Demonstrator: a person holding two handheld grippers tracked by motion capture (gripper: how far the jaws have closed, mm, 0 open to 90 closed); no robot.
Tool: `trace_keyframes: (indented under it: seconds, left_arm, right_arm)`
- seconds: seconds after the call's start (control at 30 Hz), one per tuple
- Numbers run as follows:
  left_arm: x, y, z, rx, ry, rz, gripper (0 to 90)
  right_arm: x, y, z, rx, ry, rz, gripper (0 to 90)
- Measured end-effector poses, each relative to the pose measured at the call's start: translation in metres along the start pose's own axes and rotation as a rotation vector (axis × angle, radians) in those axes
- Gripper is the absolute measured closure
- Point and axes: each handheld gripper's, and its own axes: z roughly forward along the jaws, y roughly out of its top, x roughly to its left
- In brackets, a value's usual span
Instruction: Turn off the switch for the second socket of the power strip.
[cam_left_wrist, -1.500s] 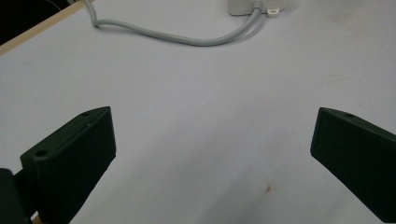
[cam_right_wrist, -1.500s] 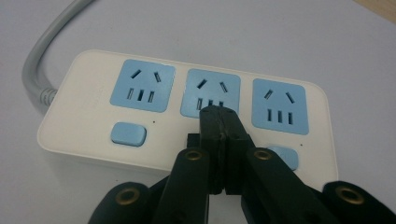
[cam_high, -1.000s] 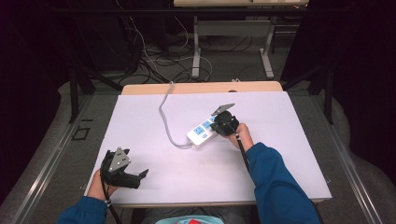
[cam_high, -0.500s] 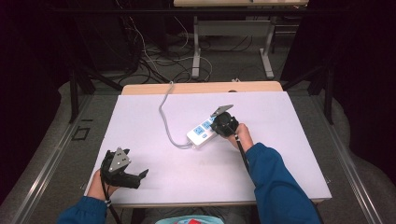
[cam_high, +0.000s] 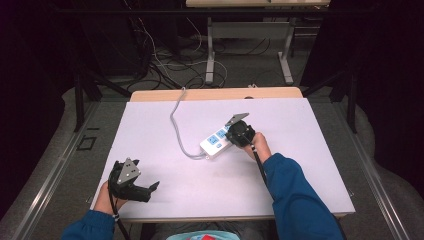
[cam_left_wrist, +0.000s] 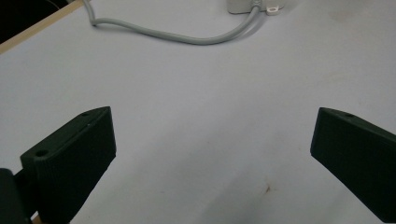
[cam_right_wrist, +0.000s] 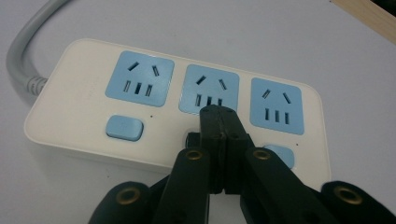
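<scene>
Plainly idle, the left gripper rests at the near edge of the white table, jaws wide apart with bare tabletop between them, leaving the work to the other hand. Beyond its jaws the grey cable curves to the white three-outlet power strip with blue sockets. The right gripper has its jaws pressed together into one blunt tip, sitting on the strip below the middle socket, probably pressing that socket's switch, though the tip hides it.
</scene>
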Motion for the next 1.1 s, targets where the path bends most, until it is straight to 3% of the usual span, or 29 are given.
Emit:
trace_keyframes:
  seconds: [0.03, 0.17, 0.7, 0.73, 0.9, 0.93, 0.97, 1.0, 1.1]
  left_arm:
    - [0.0000, 0.0000, 0.0001, 0.000, 0.000, 0.000, 0.0]
    - [0.0000, 0.0000, 0.0005, -0.001, 0.000, -0.001, 0.0]
    - [0.0000, 0.0003, 0.0005, 0.000, 0.001, 0.006, 0.0]
    - [0.0000, 0.0003, 0.0005, 0.000, 0.001, 0.006, 0.0]
    - [-0.0001, 0.0004, 0.0006, 0.000, 0.001, 0.007, 0.0]
    - [-0.0001, 0.0004, 0.0006, 0.000, 0.001, 0.007, 0.0]
    - [-0.0001, 0.0004, 0.0006, 0.000, 0.001, 0.007, 0.0]
    - [-0.0001, 0.0004, 0.0005, 0.000, 0.001, 0.008, 0.0]
    - [-0.0002, 0.0005, 0.0005, 0.000, 0.001, 0.009, 0.0]
  right_arm:
    - [-0.0004, 0.0006, -0.0016, 0.023, 0.010, -0.006, 90.0]
    - [0.0016, 0.0002, -0.0013, 0.023, -0.002, 0.012, 90.0]
    - [0.0015, -0.0001, 0.0000, 0.003, -0.002, 0.005, 90.0]
    - [0.0012, 0.0004, -0.0011, 0.021, 0.003, 0.005, 90.0]
    - [0.0008, -0.0005, 0.0005, -0.010, 0.003, 0.005, 90.0]
    - [0.0002, 0.0003, -0.0012, 0.019, 0.009, 0.000, 90.0]
    - [0.0003, -0.0005, 0.0005, -0.010, 0.003, 0.000, 90.0]
    - [-0.0001, 0.0006, -0.0013, 0.023, -0.002, -0.003, 90.0]
    - [-0.0002, 0.0005, -0.0011, 0.019, -0.002, -0.004, 90.0]
